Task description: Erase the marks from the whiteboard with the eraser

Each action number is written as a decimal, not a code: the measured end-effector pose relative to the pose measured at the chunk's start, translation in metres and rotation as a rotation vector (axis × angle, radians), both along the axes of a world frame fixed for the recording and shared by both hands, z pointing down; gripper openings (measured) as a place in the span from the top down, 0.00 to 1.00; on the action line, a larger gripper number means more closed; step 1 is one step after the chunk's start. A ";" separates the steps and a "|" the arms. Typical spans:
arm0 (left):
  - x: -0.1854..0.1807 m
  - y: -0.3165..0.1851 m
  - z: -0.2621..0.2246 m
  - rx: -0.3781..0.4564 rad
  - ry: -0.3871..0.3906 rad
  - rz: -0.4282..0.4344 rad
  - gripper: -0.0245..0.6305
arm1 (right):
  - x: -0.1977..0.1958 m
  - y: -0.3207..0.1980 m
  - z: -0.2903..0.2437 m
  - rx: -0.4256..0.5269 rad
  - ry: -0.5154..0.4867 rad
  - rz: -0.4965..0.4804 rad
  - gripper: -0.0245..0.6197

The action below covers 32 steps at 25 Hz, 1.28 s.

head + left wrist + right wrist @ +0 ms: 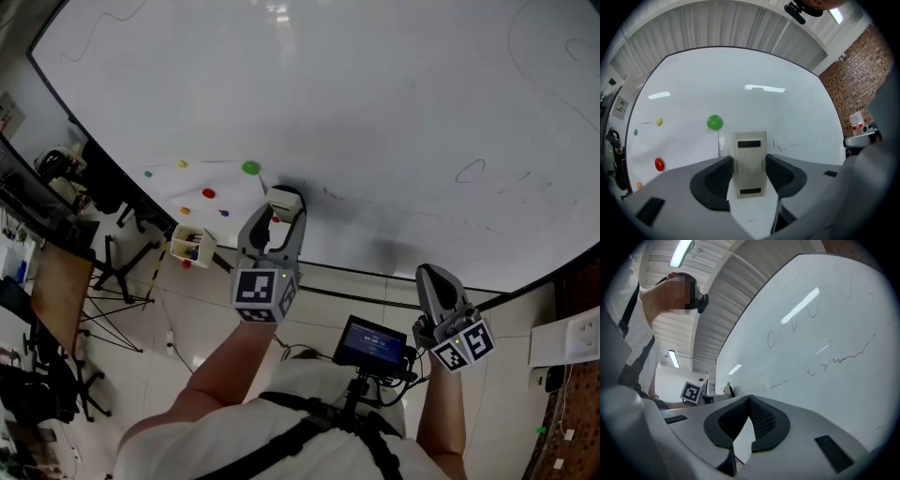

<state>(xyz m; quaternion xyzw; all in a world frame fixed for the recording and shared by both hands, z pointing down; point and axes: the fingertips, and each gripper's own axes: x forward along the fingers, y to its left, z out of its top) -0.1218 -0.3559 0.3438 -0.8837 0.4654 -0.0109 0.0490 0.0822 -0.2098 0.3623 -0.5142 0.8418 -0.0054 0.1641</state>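
- White eraser (284,200) is clamped in left tool (279,211), head view; held up vs. lower part of whiteboard (375,112), contact unclear. Right tool (436,279) sits lower and off to the right, nr board's bottom edge.
- Left gripper view: jaws press both sides of eraser; green magnet (715,123) up-left of tool, faint marks (794,144) just right.
- Right gripper view: jaws together, nothing betw. them; red squiggle (843,358) on board, ahead-right of tool.
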 end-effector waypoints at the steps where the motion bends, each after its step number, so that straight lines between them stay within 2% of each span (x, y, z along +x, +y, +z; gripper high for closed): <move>1: 0.001 -0.003 -0.001 -0.008 0.009 -0.013 0.60 | 0.003 -0.002 -0.003 0.010 0.000 -0.010 0.96; 10: 0.015 -0.006 -0.001 0.001 0.030 -0.113 0.61 | 0.021 -0.020 -0.035 0.109 -0.003 -0.118 0.96; 15: 0.020 -0.005 0.004 0.013 -0.007 -0.154 0.61 | 0.014 -0.028 -0.043 0.134 -0.001 -0.208 0.96; 20: 0.038 0.000 0.024 -0.020 -0.088 -0.098 0.61 | -0.002 -0.032 -0.050 0.150 0.022 -0.288 0.96; 24: 0.048 0.006 0.046 -0.042 -0.108 -0.057 0.60 | -0.010 -0.034 -0.047 0.143 0.054 -0.318 0.96; 26: 0.045 0.006 0.039 -0.013 -0.121 -0.058 0.61 | -0.010 -0.033 -0.047 0.141 0.064 -0.319 0.96; 29: 0.036 0.003 0.014 0.088 -0.168 -0.094 0.61 | -0.002 -0.030 -0.046 0.136 0.076 -0.304 0.96; 32: 0.026 -0.002 -0.013 0.164 -0.176 -0.128 0.61 | 0.007 -0.027 -0.046 0.132 0.078 -0.280 0.96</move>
